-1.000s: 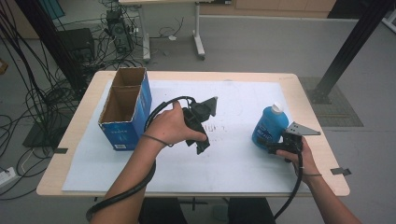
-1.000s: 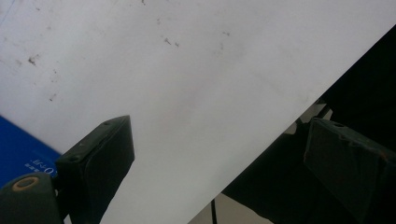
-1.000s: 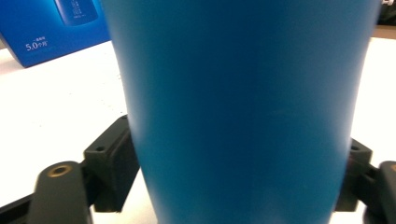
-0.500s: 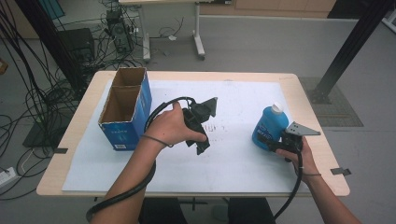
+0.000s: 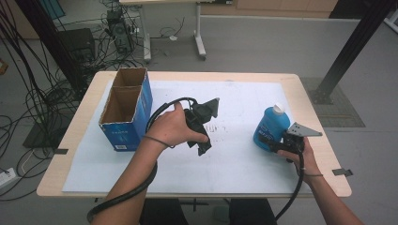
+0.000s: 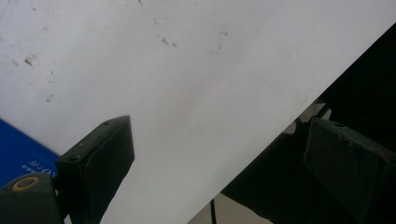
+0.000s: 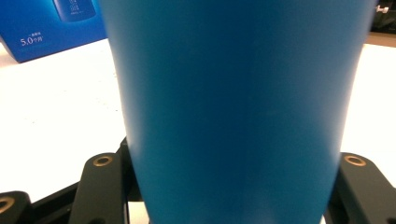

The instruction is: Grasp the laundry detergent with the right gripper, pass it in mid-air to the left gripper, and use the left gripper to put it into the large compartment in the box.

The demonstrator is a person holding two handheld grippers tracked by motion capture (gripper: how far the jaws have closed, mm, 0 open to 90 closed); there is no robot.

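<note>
A blue bottle [image 5: 271, 126] with a white cap stands upright on the white sheet at the right. My right gripper [image 5: 277, 144] is shut on its lower body. In the right gripper view the bottle [image 7: 233, 107] rises between the two black jaws, which press on its sides. My left gripper [image 5: 202, 146] is held above the middle of the sheet and tilts down towards the front. Its jaws stand open in the left gripper view [image 6: 219, 135], with nothing between them but the white sheet.
An open-topped blue cardboard box [image 5: 124, 119] with two compartments stands at the left of the sheet [image 5: 234, 93]; its printed side [image 7: 51, 28] also shows in the right gripper view. Cables and a black post stand on the floor beyond the wooden table [image 5: 309, 89].
</note>
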